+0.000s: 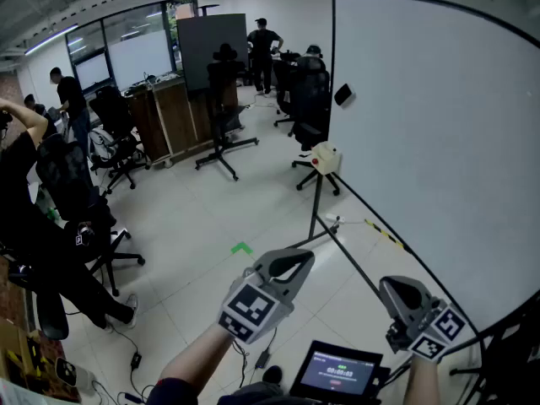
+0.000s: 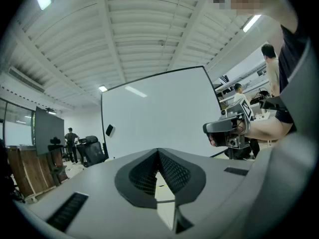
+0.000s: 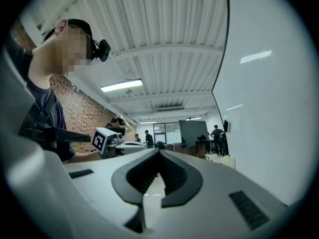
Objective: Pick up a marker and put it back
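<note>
Office floor and a whiteboard (image 1: pixel 439 142) fill the view, and the task looks unstarted. Left gripper (image 1: pixel 287 264) and right gripper (image 1: pixel 407 294) are level, jaws together, empty. Small things (image 1: pixel 381 232) on the ledge ahead of the right gripper may include the marker — too small to tell.

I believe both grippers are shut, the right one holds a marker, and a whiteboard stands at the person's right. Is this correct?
Not quite. The right gripper holds no marker: the right gripper view shows its jaws closed together with nothing between them. The left gripper is shut too, and the whiteboard does stand at the person's right.
</note>
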